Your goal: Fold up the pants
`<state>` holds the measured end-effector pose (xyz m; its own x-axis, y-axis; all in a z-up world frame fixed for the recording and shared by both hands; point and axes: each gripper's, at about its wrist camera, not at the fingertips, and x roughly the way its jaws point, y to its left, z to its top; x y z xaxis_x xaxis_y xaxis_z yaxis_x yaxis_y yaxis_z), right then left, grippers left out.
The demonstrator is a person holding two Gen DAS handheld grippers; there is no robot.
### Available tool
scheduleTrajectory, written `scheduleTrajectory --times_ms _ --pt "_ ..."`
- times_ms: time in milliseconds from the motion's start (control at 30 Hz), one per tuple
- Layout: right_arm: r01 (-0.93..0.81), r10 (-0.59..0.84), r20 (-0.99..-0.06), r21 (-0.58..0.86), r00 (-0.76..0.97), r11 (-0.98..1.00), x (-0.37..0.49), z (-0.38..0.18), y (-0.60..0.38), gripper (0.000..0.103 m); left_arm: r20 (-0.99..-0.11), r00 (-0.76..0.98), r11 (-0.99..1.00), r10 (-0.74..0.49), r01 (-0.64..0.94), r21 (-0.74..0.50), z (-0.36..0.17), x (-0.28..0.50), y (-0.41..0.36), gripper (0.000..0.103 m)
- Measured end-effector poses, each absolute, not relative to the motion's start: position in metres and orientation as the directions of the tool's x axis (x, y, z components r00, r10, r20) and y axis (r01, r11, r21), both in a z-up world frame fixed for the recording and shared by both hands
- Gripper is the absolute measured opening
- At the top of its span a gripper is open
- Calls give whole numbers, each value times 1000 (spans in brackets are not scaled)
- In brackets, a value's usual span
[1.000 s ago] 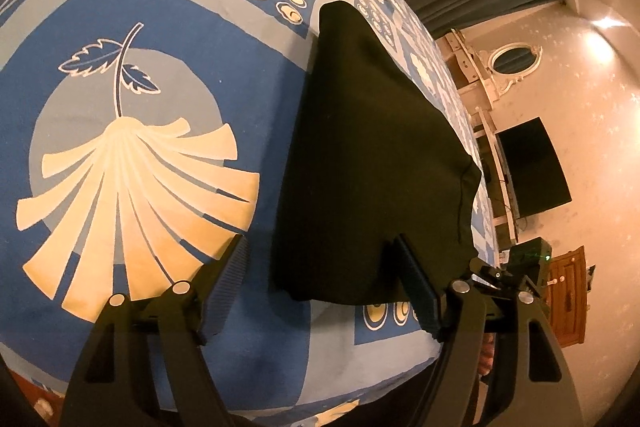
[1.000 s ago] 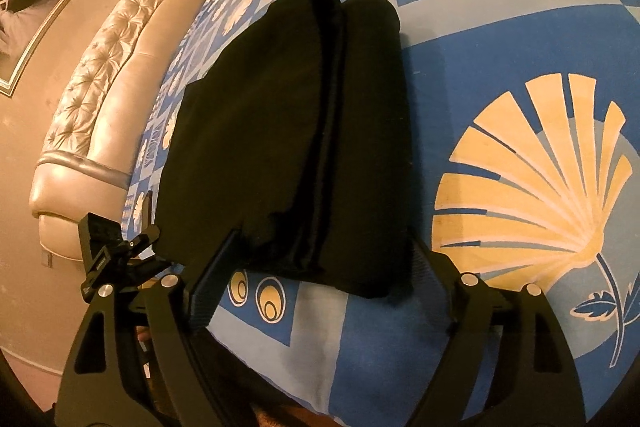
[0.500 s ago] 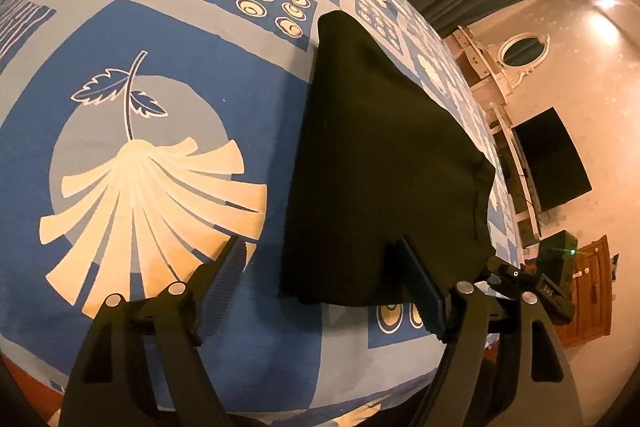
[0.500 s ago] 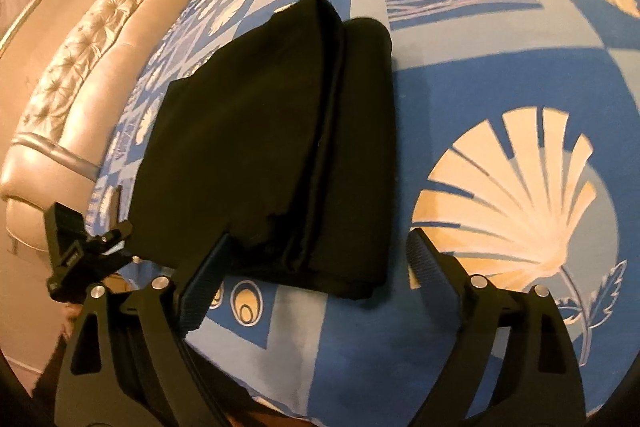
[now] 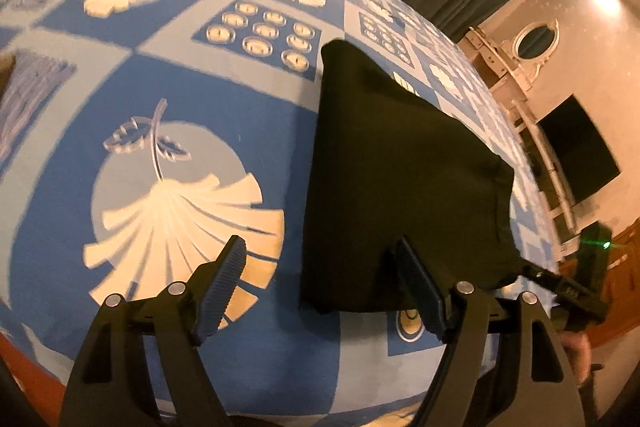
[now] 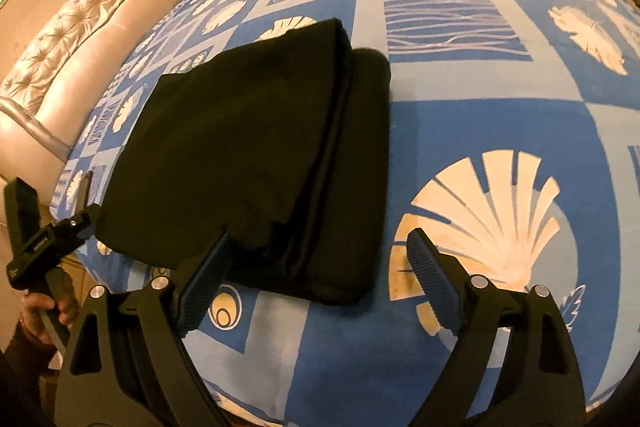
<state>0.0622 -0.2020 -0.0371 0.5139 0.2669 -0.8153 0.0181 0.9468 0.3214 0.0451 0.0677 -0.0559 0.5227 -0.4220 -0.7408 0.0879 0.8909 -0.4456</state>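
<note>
Your left gripper (image 5: 320, 259) stands open above the bed (image 5: 200, 131), its right finger (image 5: 420, 287) in front of the near edge of the pants (image 5: 400, 179) and nothing clamped between the pads. Your right gripper (image 6: 320, 255) is also open; its jaws have just been widening, and only the near corner of the pants (image 6: 256, 155) lies in the gap, unpressed. The black pants lie folded in a flat stack on the blue patterned bedspread (image 6: 480, 99), near the bed's front edge.
</note>
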Motion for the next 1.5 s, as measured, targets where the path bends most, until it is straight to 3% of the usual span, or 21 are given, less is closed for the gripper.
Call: scheduleTrajectory --times_ms 333,567,967,1500 --pt "23 201 -785 263 586 964 48 -20 -200 89 -668 711 970 -220 85 -229 -9 24 43 77" --pt "20 160 -738 229 656 973 28 -5 -193 89 -603 792 994 -97 48 -97 14 1 22 86" --pt "-15 118 -661 159 741 987 6 15 -176 96 -659 744 994 -107 90 -60 -12 -14 -6 86" --pt "1 92 -682 135 726 991 10 -1 -172 96 -699 710 996 -92 66 -65 -19 2 -13 86"
